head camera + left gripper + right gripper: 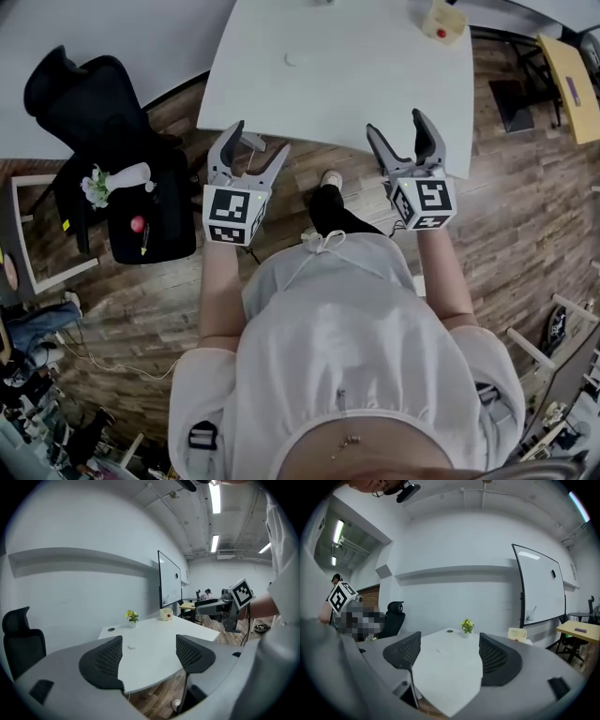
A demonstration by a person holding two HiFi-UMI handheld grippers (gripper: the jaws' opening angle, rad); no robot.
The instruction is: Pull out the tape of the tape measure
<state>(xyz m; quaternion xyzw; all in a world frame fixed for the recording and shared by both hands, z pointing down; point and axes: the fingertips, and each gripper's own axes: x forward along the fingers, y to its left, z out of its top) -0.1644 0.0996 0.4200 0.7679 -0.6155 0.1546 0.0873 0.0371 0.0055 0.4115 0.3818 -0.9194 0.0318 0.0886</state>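
Note:
A small round white object (294, 59) lies alone on the white table (375, 84); it also shows as a low disc (131, 645) in the left gripper view and as a faint disc (439, 649) in the right gripper view. It is too small to tell what it is. My left gripper (261, 138) hangs open over the table's near edge, nothing between its jaws. My right gripper (395, 122) is open too, level with it and to its right. Both gripper views, left (149, 656) and right (450, 653), show only table between the pads.
A cream box with a red dot (442, 21) and a small potted plant (467, 626) stand at the table's far side. A black office chair (103, 122) holding small items is at the left, a yellow table (567, 80) at the right. A whiteboard (539, 590) hangs on the wall.

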